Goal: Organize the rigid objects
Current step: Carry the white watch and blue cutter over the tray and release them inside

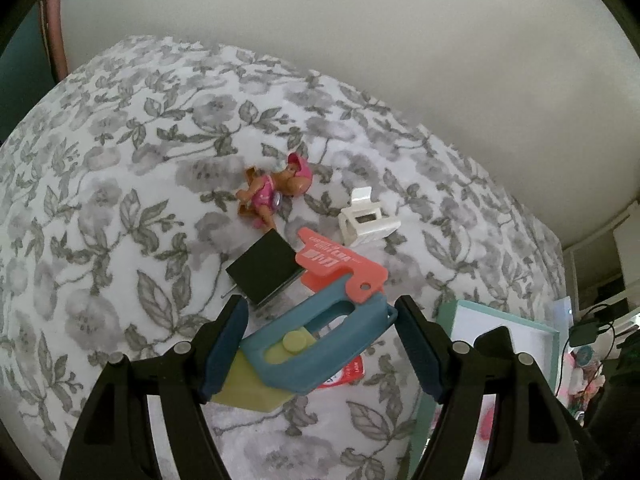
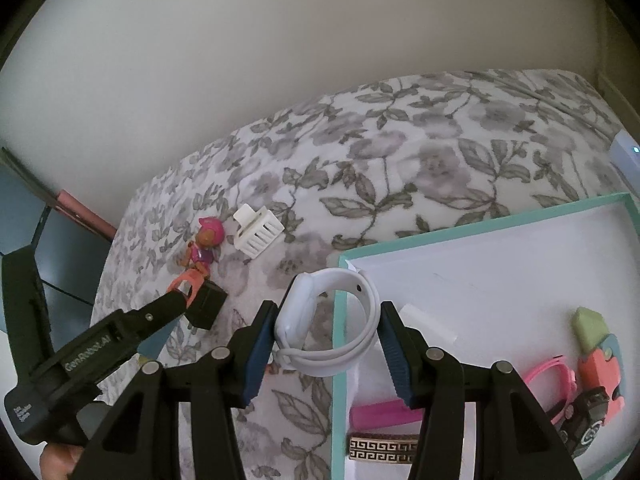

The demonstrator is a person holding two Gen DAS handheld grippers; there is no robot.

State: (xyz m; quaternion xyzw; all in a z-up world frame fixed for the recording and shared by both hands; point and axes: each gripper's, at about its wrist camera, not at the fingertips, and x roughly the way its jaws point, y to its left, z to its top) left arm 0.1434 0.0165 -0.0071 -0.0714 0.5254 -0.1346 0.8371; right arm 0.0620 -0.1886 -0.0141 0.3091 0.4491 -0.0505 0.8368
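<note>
Here the right tool, clamped on the white smartwatch at the teal tray's rim, should clear that rim before letting go, while the left tool, clamped on a blue-and-coral toy above the bed, follows.

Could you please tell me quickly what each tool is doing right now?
Left tool: closed on a blue, coral and yellow plastic toy.
Right tool: closed on a white watch at the tray's edge.
</note>
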